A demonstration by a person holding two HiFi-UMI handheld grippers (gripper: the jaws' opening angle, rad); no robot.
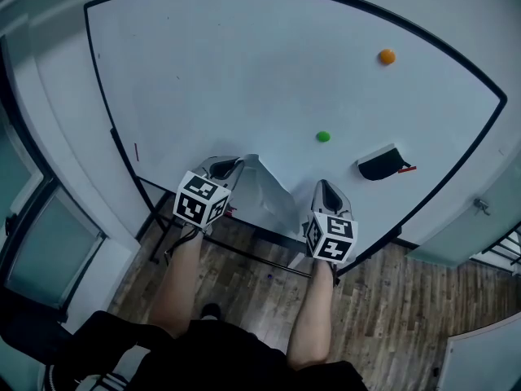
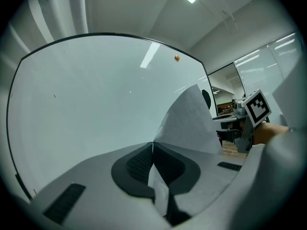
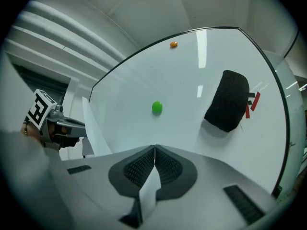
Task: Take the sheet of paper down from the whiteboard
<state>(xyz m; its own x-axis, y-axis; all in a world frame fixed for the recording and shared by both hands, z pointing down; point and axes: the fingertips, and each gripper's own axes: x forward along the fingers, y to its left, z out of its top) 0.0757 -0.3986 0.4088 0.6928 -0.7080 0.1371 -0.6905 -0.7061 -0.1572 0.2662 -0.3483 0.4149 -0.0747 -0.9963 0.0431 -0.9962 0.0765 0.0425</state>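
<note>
From where I stand, the whiteboard (image 1: 244,63) fills the wall, bare on its left but for a small red mark (image 1: 136,151) near the frame. Low at the board's bottom edge the left claw (image 1: 226,168) is clamped tight on the left end of the sheet of paper (image 1: 273,194); its own view shows the pads together with paper pinched between them. The sheet bows out from the board between the two hands, its upper corner close against the surface; whether it touches there I cannot tell. No magnet sits on it; the green magnet (image 1: 323,136) is above and to its right, well apart. The right claw (image 1: 327,190) is likewise closed on the sheet's right end, a strip of paper showing between its pads. Further right hang the black eraser (image 1: 381,163) and, higher up, the orange magnet (image 1: 387,55).

By my reckoning the sheet is as good as free, so what remains is to carry it away; both hands should draw back from the board together and level, keeping the slack in the bow so nothing tears; neither grip should loosen, nor the lower edge catch on the frame above the floor (image 1: 423,300).
</note>
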